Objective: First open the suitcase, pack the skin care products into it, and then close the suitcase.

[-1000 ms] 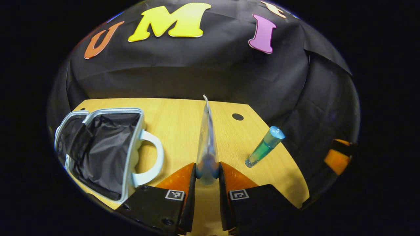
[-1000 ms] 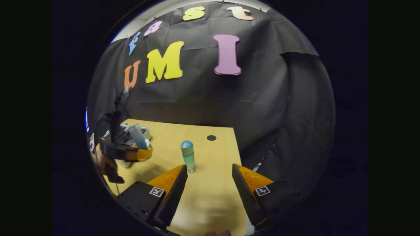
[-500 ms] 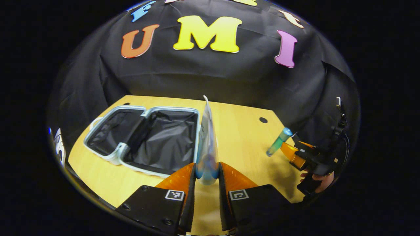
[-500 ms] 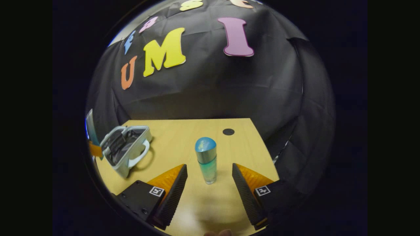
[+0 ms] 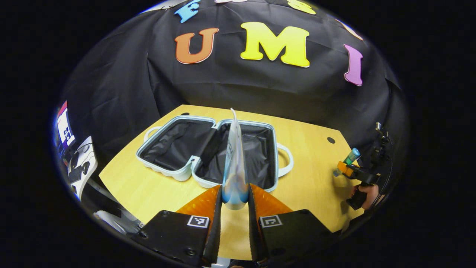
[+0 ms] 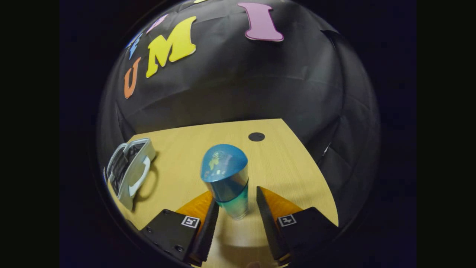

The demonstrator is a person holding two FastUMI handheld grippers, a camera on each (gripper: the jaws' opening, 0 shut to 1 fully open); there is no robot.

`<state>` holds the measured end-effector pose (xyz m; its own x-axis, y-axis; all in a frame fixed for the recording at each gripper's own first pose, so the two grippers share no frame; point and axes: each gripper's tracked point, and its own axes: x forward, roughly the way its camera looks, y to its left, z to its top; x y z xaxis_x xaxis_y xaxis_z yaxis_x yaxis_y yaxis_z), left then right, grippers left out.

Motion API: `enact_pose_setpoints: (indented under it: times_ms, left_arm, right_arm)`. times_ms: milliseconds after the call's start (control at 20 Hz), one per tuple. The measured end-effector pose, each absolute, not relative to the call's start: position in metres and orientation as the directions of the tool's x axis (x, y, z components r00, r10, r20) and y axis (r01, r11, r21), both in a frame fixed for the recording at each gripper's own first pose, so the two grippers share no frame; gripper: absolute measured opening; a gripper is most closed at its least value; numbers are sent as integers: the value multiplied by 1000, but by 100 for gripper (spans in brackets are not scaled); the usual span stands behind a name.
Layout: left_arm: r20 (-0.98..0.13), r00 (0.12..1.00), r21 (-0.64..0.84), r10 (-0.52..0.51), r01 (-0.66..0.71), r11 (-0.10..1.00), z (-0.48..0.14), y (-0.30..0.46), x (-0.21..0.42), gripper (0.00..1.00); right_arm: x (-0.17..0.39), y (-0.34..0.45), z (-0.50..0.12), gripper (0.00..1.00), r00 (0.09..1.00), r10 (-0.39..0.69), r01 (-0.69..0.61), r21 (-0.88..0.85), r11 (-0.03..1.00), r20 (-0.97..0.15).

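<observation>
The light blue suitcase (image 5: 174, 172) lies open on the wooden table (image 5: 141, 186), both black-lined halves showing. My left gripper (image 5: 234, 186) is shut on a flat squeeze tube (image 5: 233, 160), which stands upright in front of the suitcase's right half. At the far right a hand (image 5: 366, 193) holds my right gripper (image 5: 346, 169) at a teal bottle (image 5: 351, 156). In the right gripper view that blue-capped bottle (image 6: 225, 175) stands between the fingers of my right gripper (image 6: 236, 193), with a narrow gap at the right finger. The suitcase (image 6: 130, 171) lies far left.
A round dark hole (image 5: 330, 140) (image 6: 256, 136) sits near the table's far right corner. Beyond the table's left edge stand a white device (image 5: 80, 163) and a small screen. The black cloth wall rises right behind the table.
My left gripper has swung with the tube until the open suitcase lies straight ahead. My right gripper has moved in on the bottle, and its fingers have narrowed around it.
</observation>
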<state>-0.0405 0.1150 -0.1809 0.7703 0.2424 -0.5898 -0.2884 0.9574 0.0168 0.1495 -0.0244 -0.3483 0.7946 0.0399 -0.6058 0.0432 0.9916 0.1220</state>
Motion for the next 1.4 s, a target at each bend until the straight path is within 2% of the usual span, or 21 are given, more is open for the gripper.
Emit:
enact_pose_setpoints:
  times_ms: [50,150,400,600,800,1050,1100,1250,1400]
  left_arm:
    - [-589,771,13,242,-291,957,-179,120,-40,35]
    - [-589,775,-2,228,-283,959,-177,130,-35,35]
    - [-616,779,-64,118,-200,978,-183,143,-3,36]
    - [-683,730,-149,-28,-102,984,-207,145,22,35]
    - [-795,585,-220,-161,-29,975,-234,156,47,35]
    - [-934,330,-127,-140,60,990,-280,191,89,35]
    - [-951,274,-130,-145,72,989,-290,189,91,35]
    - [-982,144,-105,-120,105,989,-310,194,93,36]
    - [-989,6,-148,-149,81,986,-336,192,86,35]
  right_arm:
    - [151,-21,-345,58,794,49,33,123,992,-606]
    - [155,-20,-349,41,791,35,22,85,996,-611]
    - [129,-17,-332,30,744,66,32,134,990,-665]
    - [78,-9,-284,31,747,113,-12,156,988,-655]
    - [24,13,-228,31,723,220,-78,239,968,-655]
    - [-4,35,-164,29,742,284,-105,313,944,-607]
    - [-7,37,-155,31,748,287,-105,321,941,-598]
    - [-10,35,-145,31,763,276,-90,327,941,-585]
    - [-25,27,-142,31,766,251,-76,304,950,-592]
